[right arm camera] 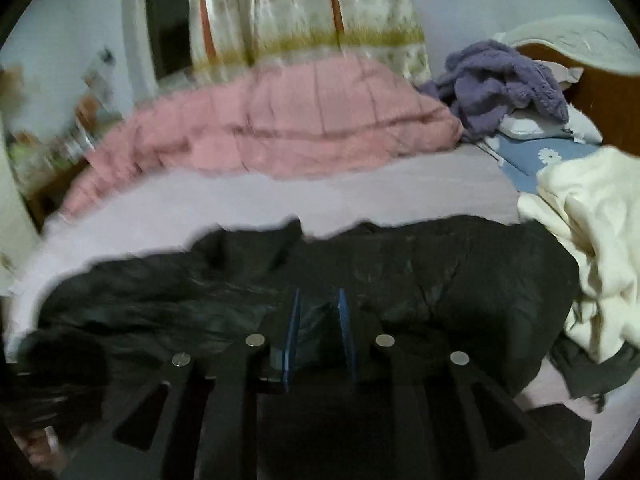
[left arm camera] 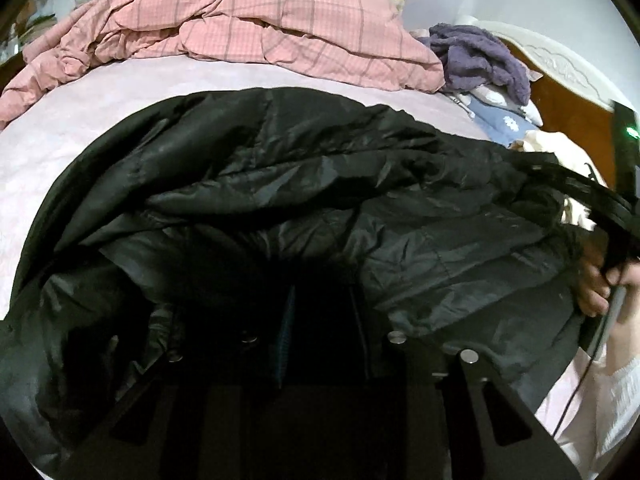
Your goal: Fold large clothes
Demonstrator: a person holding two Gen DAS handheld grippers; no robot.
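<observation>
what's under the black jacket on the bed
The black puffer jacket lies on the pale pink bedsheet, which shows around its edges. Anything else beneath it is covered.

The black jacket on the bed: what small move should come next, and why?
Probably carry the gripped edge forward over the black jacket. The left tool seems buried in its fabric, the right tool has fabric between its fingers, and the jacket lies bunched on the bed.

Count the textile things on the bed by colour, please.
Black: 1, the jacket
Pink: 1, the checked quilt
Purple: 1, the fluffy garment
Cream: 1, the garment
Blue with white flowers: 1, the pillow
Total: 5
</observation>
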